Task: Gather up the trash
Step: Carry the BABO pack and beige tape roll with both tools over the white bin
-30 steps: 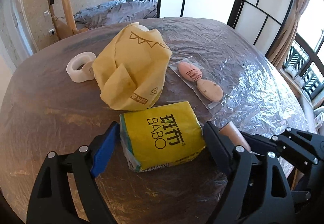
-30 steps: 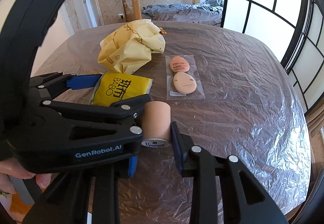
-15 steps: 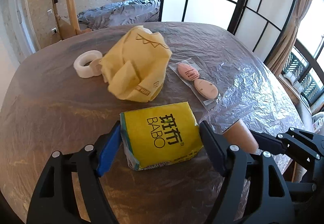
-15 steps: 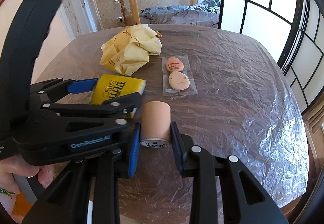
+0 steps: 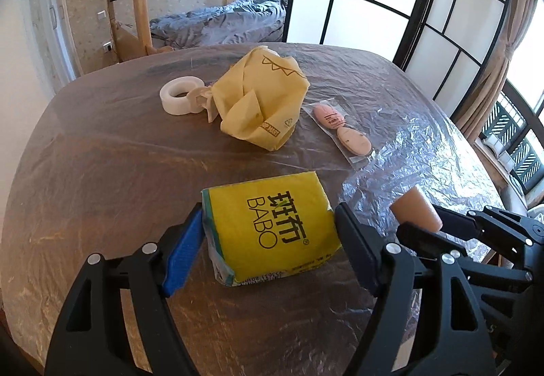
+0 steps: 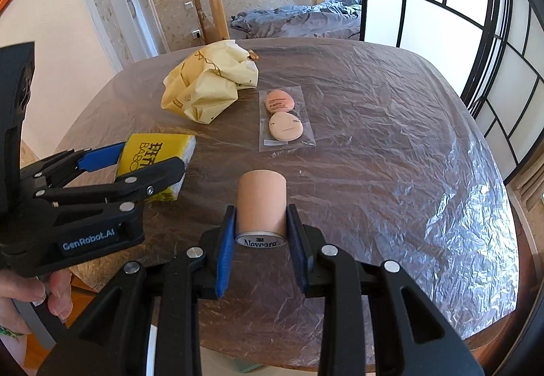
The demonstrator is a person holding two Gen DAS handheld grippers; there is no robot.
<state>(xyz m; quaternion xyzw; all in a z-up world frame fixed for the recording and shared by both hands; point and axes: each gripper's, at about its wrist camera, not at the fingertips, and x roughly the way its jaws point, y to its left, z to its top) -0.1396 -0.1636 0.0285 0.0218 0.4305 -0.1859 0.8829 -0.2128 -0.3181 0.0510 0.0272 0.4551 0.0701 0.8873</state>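
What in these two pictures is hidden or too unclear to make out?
- White tape ring: seen in the left wrist view only; the yellow paper bag hides it in the right wrist view.
- Small print on the sponge packet: too small in both views.
- Yellow tissue pack: half hidden behind the left gripper in the right wrist view.
- Any trash bin: in neither view.

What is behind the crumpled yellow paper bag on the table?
A white tape roll lies just behind the yellow paper bag, touching its twisted end. The bag covers part of the roll's side; what is inside the bag cannot be seen.
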